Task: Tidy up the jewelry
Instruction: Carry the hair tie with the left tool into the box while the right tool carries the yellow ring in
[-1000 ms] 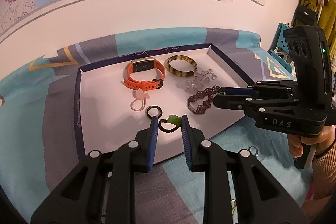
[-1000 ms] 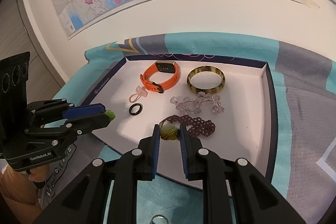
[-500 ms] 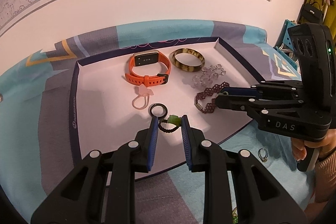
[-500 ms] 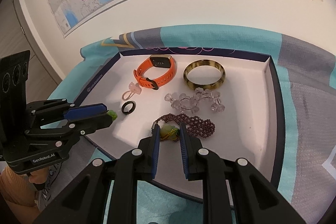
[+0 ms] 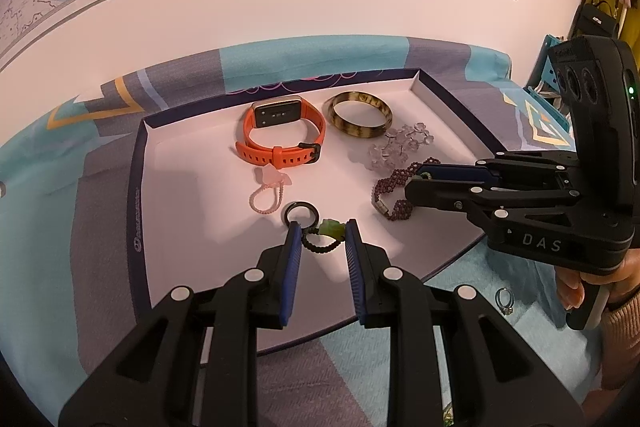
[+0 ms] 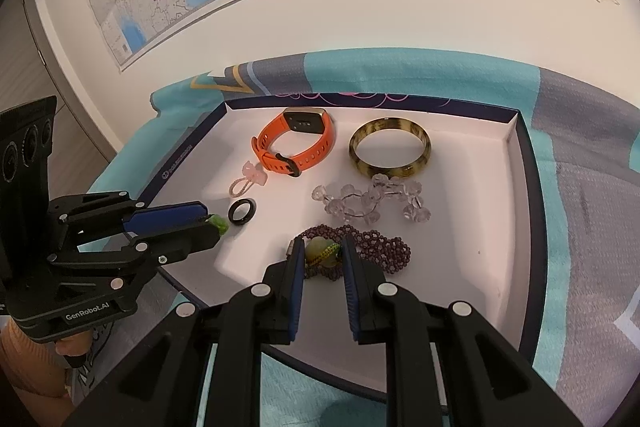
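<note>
Over the white tray [image 5: 168,227], both tools are clamped on small charms. Left tool [image 5: 320,233] pinches a green charm on a black cord loop [image 5: 326,235], right beside the black ring [image 5: 301,214]. Right tool [image 6: 322,253] grips a round greenish bead with coloured threads [image 6: 322,251], just over the purple beaded bracelet [image 6: 380,247]. Rest of the jewelry lies in the tray: orange watch [image 5: 280,143] and brown bangle [image 5: 358,117] at the back, clear bead bracelet [image 6: 372,201] in front of the bangle, pink charm loop [image 5: 268,191] near the watch. 1 silver ring [image 5: 505,301] sits outside the tray on the teal cloth [image 5: 48,195].
</note>
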{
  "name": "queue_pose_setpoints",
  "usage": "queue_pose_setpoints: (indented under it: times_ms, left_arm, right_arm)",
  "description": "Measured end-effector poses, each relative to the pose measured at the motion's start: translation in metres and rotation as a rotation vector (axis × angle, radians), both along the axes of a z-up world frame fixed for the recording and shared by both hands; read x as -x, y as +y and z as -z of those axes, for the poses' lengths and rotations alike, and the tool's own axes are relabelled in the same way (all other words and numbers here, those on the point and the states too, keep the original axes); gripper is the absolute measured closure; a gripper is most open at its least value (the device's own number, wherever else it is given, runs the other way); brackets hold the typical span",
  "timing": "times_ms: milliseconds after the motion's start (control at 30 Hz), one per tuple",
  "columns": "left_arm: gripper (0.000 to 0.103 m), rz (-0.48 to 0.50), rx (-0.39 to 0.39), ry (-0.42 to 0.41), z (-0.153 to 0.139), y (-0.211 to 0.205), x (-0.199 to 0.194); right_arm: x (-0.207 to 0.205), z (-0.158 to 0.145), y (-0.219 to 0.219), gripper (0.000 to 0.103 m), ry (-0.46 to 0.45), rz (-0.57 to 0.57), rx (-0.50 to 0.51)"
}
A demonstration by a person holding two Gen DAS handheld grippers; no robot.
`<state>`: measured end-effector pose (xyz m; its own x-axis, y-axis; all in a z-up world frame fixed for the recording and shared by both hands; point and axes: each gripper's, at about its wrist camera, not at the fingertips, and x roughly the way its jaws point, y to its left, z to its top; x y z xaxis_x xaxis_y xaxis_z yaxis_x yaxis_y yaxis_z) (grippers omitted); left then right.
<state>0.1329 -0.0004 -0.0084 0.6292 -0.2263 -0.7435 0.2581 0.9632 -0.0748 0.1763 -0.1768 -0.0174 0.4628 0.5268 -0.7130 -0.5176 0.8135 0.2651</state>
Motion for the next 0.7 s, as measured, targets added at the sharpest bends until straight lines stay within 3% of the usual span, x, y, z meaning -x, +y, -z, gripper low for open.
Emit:
queue_pose_setpoints:
  times_ms: [700]
  left_arm:
    - [0.08,-0.007,-0.008,0.004,0.0023,-0.0008,-0.0061]
  right_arm:
    - [-0.0088,0.0,-0.0006,0.086,-0.001,0.013,0.003]
